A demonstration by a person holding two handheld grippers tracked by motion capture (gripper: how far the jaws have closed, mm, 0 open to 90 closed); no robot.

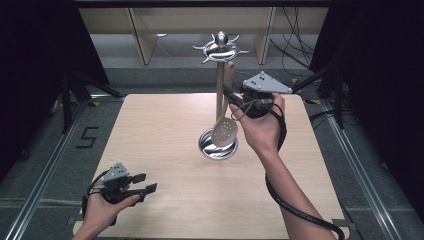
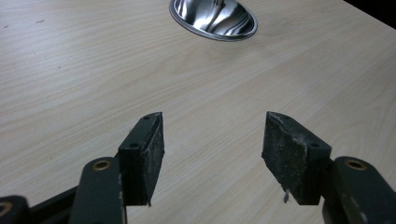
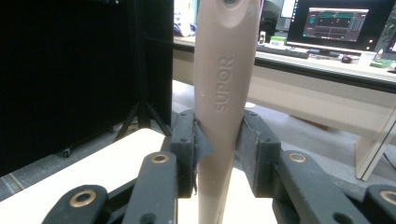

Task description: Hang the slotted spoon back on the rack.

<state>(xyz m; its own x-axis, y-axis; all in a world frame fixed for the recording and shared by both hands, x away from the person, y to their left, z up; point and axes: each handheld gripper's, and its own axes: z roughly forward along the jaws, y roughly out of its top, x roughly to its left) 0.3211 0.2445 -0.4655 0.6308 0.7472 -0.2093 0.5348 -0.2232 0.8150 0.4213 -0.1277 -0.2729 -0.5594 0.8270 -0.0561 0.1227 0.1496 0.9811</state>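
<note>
A light wooden table (image 1: 165, 150) seen from above. Near its far middle stands a metal rack (image 1: 220, 47) with hooks, rising on a pole from a round shiny base (image 1: 218, 145). The right gripper (image 1: 231, 97) is clamped on the beige handle of a slotted spoon (image 1: 224, 131), held upright beside the pole, its bowl just above the base. The left gripper (image 1: 145, 184) rests near the table's front left corner, jaws wide apart and holding nothing

even soft light, blurred foreground
</note>
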